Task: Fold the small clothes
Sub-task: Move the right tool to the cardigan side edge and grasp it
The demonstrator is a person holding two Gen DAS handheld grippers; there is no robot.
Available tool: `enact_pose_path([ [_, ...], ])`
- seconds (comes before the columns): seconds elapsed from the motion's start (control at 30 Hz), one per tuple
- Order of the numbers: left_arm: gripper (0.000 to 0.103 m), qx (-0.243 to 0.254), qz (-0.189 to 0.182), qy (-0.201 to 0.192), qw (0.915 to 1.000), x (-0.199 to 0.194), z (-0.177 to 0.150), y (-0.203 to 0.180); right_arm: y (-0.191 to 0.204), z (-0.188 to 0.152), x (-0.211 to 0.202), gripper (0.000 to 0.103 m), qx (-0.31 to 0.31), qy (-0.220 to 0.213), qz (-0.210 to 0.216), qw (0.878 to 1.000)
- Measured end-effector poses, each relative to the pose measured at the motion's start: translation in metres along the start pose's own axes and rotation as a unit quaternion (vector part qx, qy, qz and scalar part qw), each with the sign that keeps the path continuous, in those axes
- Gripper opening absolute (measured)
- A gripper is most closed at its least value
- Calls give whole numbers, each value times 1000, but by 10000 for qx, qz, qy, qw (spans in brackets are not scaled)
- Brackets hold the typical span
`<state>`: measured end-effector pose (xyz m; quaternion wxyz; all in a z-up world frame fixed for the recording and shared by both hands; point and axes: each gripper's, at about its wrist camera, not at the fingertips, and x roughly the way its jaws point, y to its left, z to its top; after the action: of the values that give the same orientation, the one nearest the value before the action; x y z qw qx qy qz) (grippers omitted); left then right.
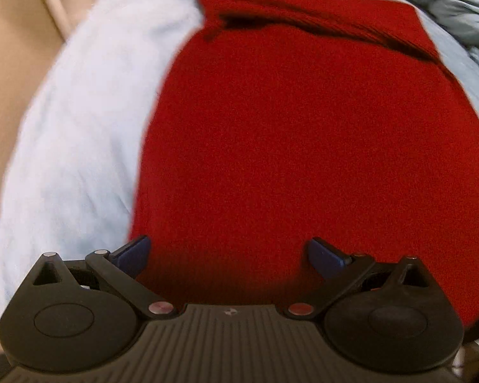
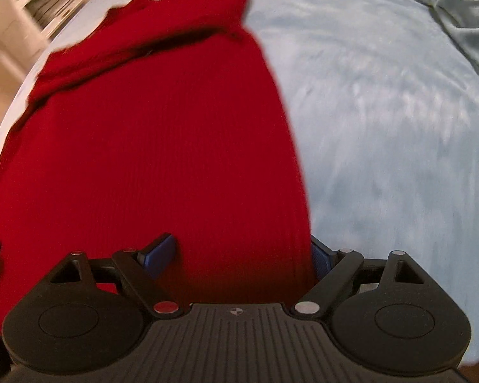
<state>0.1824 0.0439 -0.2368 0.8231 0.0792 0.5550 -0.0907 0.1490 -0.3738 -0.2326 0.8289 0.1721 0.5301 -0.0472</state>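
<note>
A red knit garment (image 1: 287,146) lies spread on a pale blue bed sheet (image 1: 79,121), with a sleeve folded across its far end. My left gripper (image 1: 230,255) hovers low over the garment's near left part. It is open wide, and its blue pads (image 1: 137,252) have nothing pressed between them. In the right wrist view the same red garment (image 2: 150,159) fills the left half. My right gripper (image 2: 239,255) is open and straddles the garment's right edge. The cloth covers part of the right pad (image 2: 321,255).
Bare blue sheet (image 2: 383,127) stretches to the right of the garment. A crumpled pale green blanket (image 2: 463,9) lies at the far right. Beige floor (image 1: 12,73) and white furniture (image 2: 22,9) lie beyond the bed's left edge.
</note>
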Motion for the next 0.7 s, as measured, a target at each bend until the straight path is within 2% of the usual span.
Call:
enact_pose_path([
  [0.13, 103, 105, -3, -23, 9999, -9, -23, -2, 10, -25, -14, 87, 97, 159, 208, 9996],
  [0.23, 103, -43, -52, -47, 10000, -14, -31, 4, 11, -36, -16, 87, 342, 332, 489, 9977],
  [0.37, 103, -597, -213, -79, 9980, -20, -26, 24, 10, -40, -15, 87, 549, 312, 531, 9966],
  [0.47, 103, -1164, -370, -179, 9923, -25, -21, 44, 5, -39, -15, 87, 685, 299, 582, 9955],
  [0.57, 103, -1480, -259, -299, 9882, -24, -10, 57, 3, -38, -14, 87, 768, 292, 624, 9947],
  [0.7, 103, -1426, 88, -326, 9892, -19, 1, 55, 1, -38, -15, 88, 809, 284, 644, 9942],
])
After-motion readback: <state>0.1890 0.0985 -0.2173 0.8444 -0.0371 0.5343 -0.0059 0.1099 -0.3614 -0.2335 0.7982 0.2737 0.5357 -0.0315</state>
